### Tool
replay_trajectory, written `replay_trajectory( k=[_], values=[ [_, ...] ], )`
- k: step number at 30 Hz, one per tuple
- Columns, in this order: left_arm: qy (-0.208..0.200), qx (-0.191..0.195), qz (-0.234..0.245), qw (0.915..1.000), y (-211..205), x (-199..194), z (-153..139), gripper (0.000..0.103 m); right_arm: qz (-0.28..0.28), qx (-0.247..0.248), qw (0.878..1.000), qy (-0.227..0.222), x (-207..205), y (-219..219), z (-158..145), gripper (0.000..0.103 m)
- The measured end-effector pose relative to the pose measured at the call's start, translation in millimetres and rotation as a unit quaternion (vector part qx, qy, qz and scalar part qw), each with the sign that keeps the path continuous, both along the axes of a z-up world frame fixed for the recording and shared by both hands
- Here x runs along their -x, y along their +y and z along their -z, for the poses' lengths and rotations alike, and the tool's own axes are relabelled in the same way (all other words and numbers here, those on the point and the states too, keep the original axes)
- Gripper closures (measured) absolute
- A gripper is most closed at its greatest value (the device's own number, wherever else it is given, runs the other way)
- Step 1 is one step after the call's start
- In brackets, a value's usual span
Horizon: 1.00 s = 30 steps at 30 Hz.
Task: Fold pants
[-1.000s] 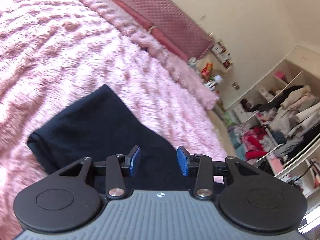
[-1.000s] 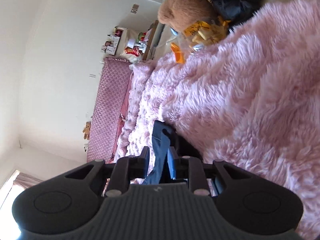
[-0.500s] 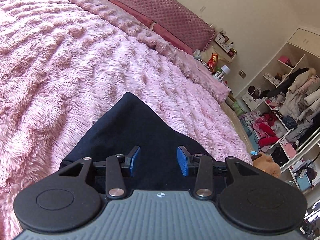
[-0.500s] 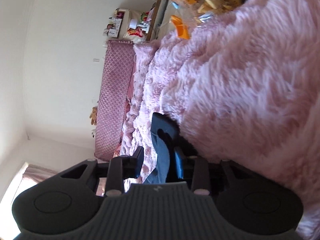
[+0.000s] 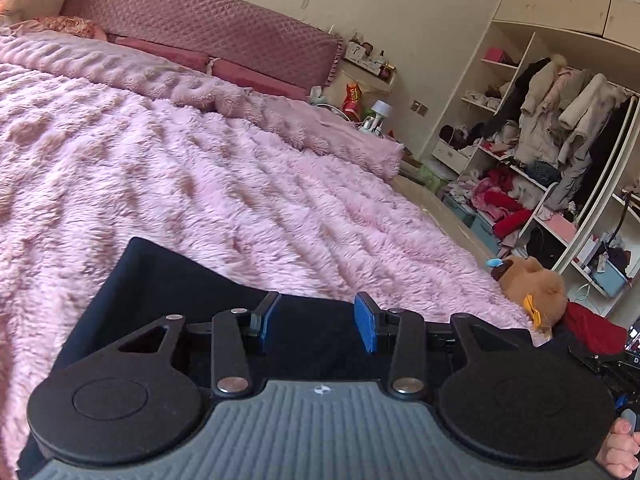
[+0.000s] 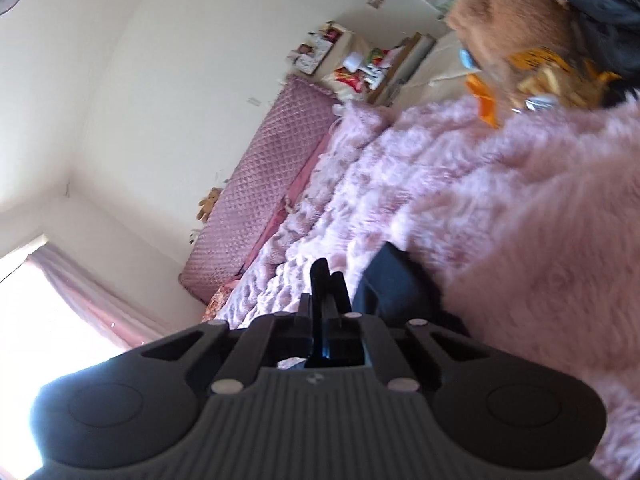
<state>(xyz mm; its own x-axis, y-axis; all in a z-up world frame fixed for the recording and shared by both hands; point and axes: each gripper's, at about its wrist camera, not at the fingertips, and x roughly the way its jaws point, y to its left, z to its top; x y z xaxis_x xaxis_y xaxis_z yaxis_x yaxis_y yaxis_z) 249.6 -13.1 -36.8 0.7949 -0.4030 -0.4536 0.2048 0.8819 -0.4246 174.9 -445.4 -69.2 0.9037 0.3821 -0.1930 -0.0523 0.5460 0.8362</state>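
Left gripper (image 5: 316, 322): jaws apart, nothing gripped, over dark navy pants (image 5: 168, 284). Pants folded flat on fluffy pink blanket (image 5: 200, 168), near bed's foot. Right gripper (image 6: 326, 280): jaws closed together, empty, pants (image 6: 394, 284) just beside. Brown teddy bear (image 5: 532, 284) with orange tag at blanket's edge. Farther: quilted mauve headboard (image 5: 208, 28), nightstand (image 5: 366, 80) cluttered with snack bag, lamp. Open wardrobe (image 5: 560, 140): coats hanging, clothes heaped on shelves, bins below.

Left tongs (image 5: 316, 322) stand half open and empty; right tongs (image 6: 327, 280) are closed.
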Motion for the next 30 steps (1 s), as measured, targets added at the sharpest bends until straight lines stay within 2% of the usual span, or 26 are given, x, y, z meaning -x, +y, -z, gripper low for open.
replay_trajectory(
  k=[2, 3, 4, 5, 6, 7, 8, 10, 11, 12, 13, 15, 17, 19, 21, 23, 25, 26, 27, 29, 30],
  values=[
    [-0.008, -0.018, -0.035, 0.9992, -10, -12, 8, 0.063, -0.026, 0.000, 0.999, -0.033, -9, 6, -8, 0.103],
    [-0.004, -0.065, -0.093, 0.9936, -13, -17, 15, 0.071, -0.037, -0.005, 0.998, -0.045, -14, 7, -10, 0.103],
    [0.000, -0.102, -0.130, 0.9862, -13, -20, 21, 0.079, -0.046, -0.011, 0.998, -0.053, -19, 9, -10, 0.103],
    [0.000, -0.120, -0.158, 0.9800, -5, -20, 29, 0.079, -0.052, -0.013, 0.997, -0.056, -23, 10, -10, 0.103],
    [0.003, -0.121, -0.178, 0.9766, 9, -19, 36, 0.083, -0.057, -0.014, 0.997, -0.057, -28, 10, -9, 0.103],
    [0.012, -0.122, -0.202, 0.9716, 23, -17, 44, 0.093, -0.061, -0.013, 0.996, -0.057, -32, 8, -7, 0.103],
    [0.021, -0.125, -0.228, 0.9654, 37, -16, 51, 0.096, -0.062, -0.012, 0.996, -0.055, -35, 5, -3, 0.103],
    [0.037, -0.127, -0.280, 0.9508, 68, -11, 62, 0.096, -0.056, -0.025, 0.997, -0.039, -39, -4, 9, 0.103],
    [0.059, -0.136, -0.310, 0.9392, 82, -12, 67, 0.097, -0.050, -0.038, 0.998, -0.026, -37, -10, 16, 0.103],
    [0.067, -0.118, -0.319, 0.9379, 97, -10, 70, 0.097, -0.044, -0.046, 0.998, -0.014, -36, -15, 22, 0.103],
    [0.068, -0.118, -0.328, 0.9350, 104, -7, 70, 0.097, -0.036, -0.052, 0.998, 0.004, -34, -18, 28, 0.103],
    [0.064, -0.163, -0.342, 0.9232, 103, -1, 68, 0.097, -0.031, -0.039, 0.998, 0.036, -37, -23, 34, 0.103],
    [0.064, -0.178, -0.333, 0.9237, 101, 2, 68, 0.097, -0.032, 0.001, 0.996, 0.078, -43, -21, 35, 0.103],
    [0.068, -0.177, -0.324, 0.9269, 101, 2, 64, 0.097, -0.037, 0.017, 0.994, 0.101, -45, -19, 35, 0.103],
    [0.075, -0.146, -0.300, 0.9397, 108, 2, 58, 0.096, -0.036, 0.016, 0.993, 0.111, -42, -23, 33, 0.103],
    [0.075, -0.104, -0.263, 0.9562, 118, 3, 54, 0.085, -0.037, 0.013, 0.993, 0.111, -34, -28, 33, 0.101],
    [0.073, -0.078, -0.238, 0.9654, 124, 10, 50, 0.072, -0.045, 0.007, 0.991, 0.126, -31, -33, 33, 0.097],
    [0.072, -0.069, -0.230, 0.9681, 126, 15, 48, 0.070, -0.055, -0.005, 0.989, 0.137, -29, -35, 35, 0.090],
    [0.072, -0.061, -0.222, 0.9704, 128, 22, 46, 0.067, -0.065, -0.022, 0.988, 0.138, -28, -37, 36, 0.077],
    [0.071, -0.049, -0.212, 0.9735, 133, 37, 43, 0.065, -0.083, -0.054, 0.986, 0.132, -20, -40, 36, 0.065],
    [0.070, -0.043, -0.206, 0.9751, 134, 44, 42, 0.064, -0.090, -0.056, 0.986, 0.131, -17, -40, 34, 0.063]
  ],
)
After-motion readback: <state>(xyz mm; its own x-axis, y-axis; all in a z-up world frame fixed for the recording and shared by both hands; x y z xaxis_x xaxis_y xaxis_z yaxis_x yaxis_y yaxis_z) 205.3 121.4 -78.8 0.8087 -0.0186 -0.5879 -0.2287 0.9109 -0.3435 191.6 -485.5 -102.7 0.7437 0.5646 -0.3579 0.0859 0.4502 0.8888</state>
